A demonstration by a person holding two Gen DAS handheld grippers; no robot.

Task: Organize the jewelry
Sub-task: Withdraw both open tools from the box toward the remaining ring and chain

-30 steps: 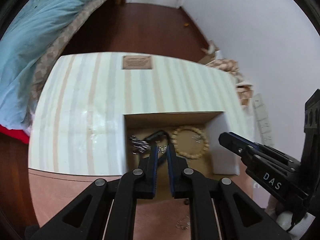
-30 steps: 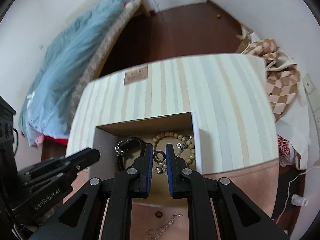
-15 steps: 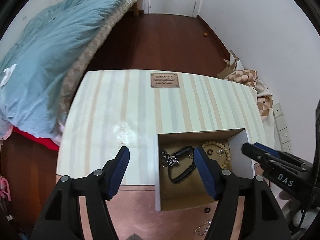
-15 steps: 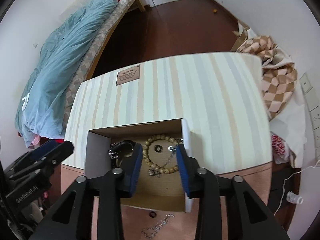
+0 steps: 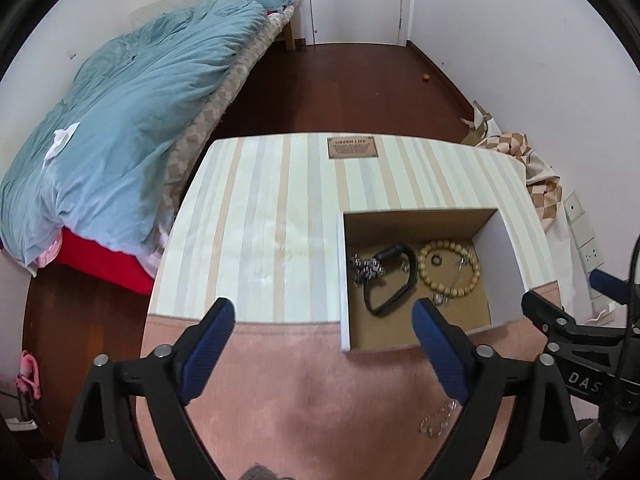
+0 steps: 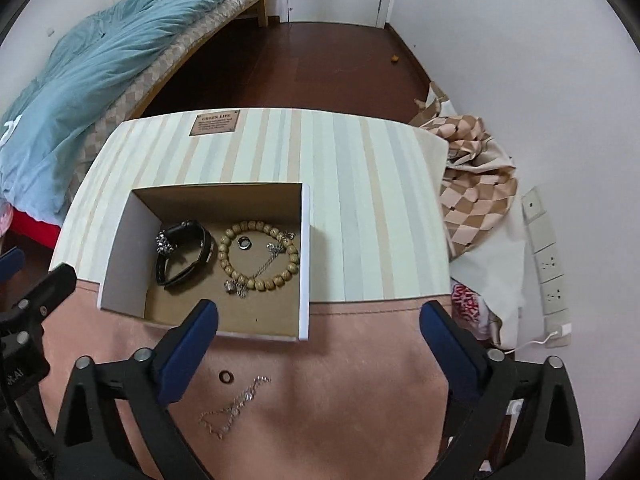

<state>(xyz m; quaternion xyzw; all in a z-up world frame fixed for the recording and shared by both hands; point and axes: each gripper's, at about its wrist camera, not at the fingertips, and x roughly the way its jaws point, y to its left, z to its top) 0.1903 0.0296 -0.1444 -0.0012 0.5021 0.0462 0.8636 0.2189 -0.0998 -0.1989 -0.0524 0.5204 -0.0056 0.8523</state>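
Fingers [image 6: 188, 356] of the right gripper [image 6: 320, 344] are spread wide, empty, as are the left gripper's [image 5: 324, 344]. Between the right fingers lie a silver chain [image 6: 236, 408] and a small ring [image 6: 226, 376] on the counter [image 6: 340, 380], the box [image 6: 305, 260] just ahead. The fine chain lies flat, so a pinch may slip off.

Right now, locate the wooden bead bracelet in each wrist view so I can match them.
Left wrist: the wooden bead bracelet lies right of centre, in the box's right half.
Right wrist: the bracelet lies left of centre, in the box's right half.
Shared landmark: the black strap bracelet just left of it.
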